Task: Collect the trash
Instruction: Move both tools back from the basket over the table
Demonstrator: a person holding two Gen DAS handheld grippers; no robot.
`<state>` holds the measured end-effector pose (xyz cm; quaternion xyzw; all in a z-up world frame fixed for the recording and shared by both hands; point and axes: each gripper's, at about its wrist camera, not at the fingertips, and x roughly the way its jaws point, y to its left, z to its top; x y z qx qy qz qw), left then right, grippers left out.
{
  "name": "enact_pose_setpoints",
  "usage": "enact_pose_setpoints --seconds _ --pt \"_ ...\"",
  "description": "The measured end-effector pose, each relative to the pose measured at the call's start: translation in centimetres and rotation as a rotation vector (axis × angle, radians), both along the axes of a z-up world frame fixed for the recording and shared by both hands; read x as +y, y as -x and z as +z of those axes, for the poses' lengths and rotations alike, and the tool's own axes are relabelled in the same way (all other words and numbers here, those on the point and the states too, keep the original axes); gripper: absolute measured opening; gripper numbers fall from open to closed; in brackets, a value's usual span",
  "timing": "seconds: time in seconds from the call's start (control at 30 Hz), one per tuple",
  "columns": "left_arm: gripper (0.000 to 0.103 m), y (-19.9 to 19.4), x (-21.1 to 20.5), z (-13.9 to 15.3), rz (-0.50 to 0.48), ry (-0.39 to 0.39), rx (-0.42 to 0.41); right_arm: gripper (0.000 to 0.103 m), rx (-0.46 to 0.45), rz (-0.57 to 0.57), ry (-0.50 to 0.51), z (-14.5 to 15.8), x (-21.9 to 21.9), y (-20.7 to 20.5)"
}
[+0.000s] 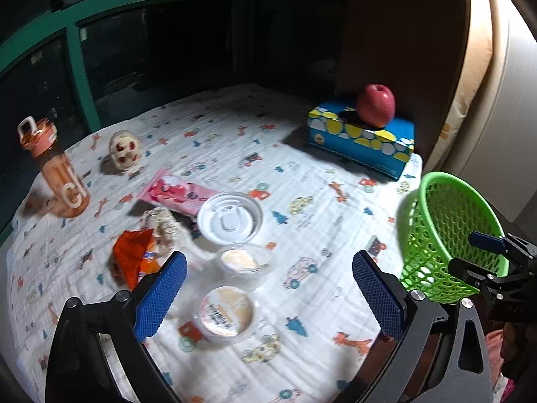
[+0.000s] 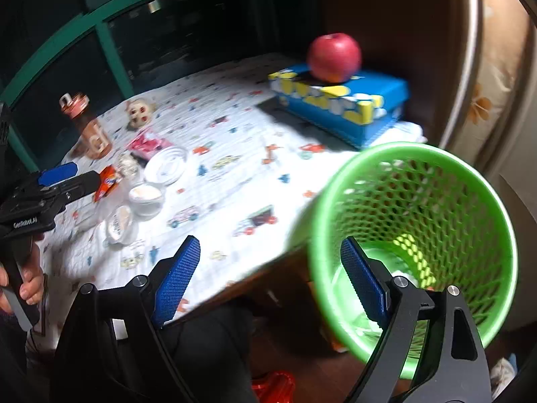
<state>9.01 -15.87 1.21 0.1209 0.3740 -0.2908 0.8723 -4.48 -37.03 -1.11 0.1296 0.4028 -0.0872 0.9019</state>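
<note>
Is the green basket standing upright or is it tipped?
Tipped. The green basket leans with its open mouth toward the camera, so its inside bottom shows.

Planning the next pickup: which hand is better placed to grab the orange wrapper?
Left. Its tool is open and empty, hanging over the cups with the orange wrapper just beside its finger. The right tool is busy: one finger sits inside the green basket, carrying it off the table edge.

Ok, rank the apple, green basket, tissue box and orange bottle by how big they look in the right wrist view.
1. green basket, though nearness inflates it
2. tissue box
3. apple and orange bottle: too alike to rank
</note>
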Motion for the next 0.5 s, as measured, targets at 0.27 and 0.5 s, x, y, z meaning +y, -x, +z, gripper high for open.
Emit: enact_pose_setpoints --seconds 0.27,0.5 --pt "0.096 -2.1 7.8 -1.1 0.118 -0.027 0.007 0.085 0.020 0.163 -0.004 -0.9 6.5 -4.0" --pt "0.096 -3.4 12.9 -2.7 0.157 -0.074 0.021 0.085 0.040 0.299 -0.004 -1.9 12.0 -7.2"
